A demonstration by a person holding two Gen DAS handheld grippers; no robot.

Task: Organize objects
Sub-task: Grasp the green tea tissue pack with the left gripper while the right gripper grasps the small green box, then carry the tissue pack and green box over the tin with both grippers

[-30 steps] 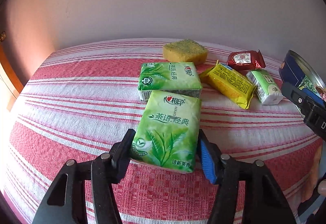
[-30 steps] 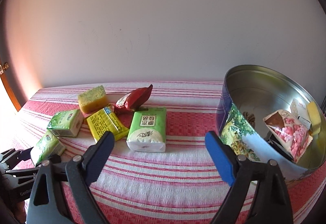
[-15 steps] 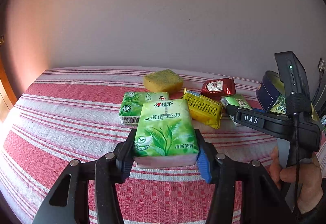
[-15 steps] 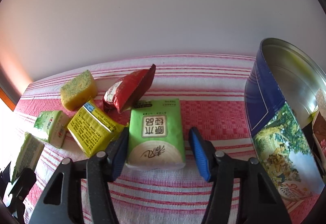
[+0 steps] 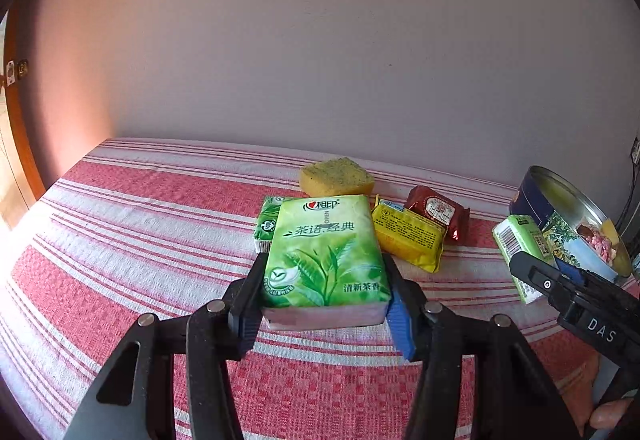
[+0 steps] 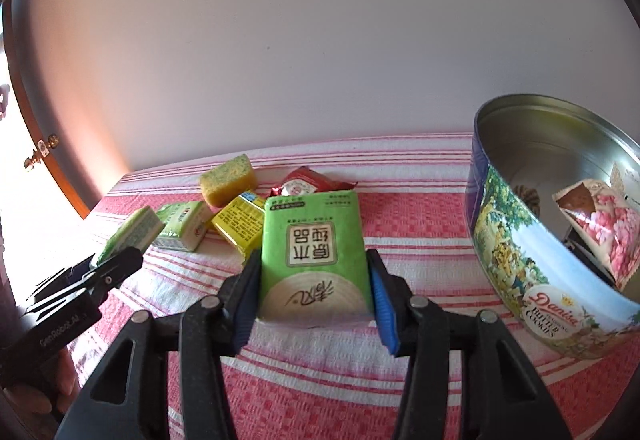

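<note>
Soft, light tissue packs, easily squashed: tea-leaf pack [image 5: 326, 252] gripped by its long sides in left claw [image 5: 324, 314], plain green pack [image 6: 314, 256] likewise in right claw [image 6: 312, 300], biscuit tin [image 6: 520, 252] just right.

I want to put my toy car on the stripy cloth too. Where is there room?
The left side of the tablecloth is bare, from the wall down to the left gripper. It is crowded from the sponge and yellow packet across to the cookie tin.

Home: striped tablecloth [image 5: 140, 240], cookie tin [image 6: 520, 240]
</note>
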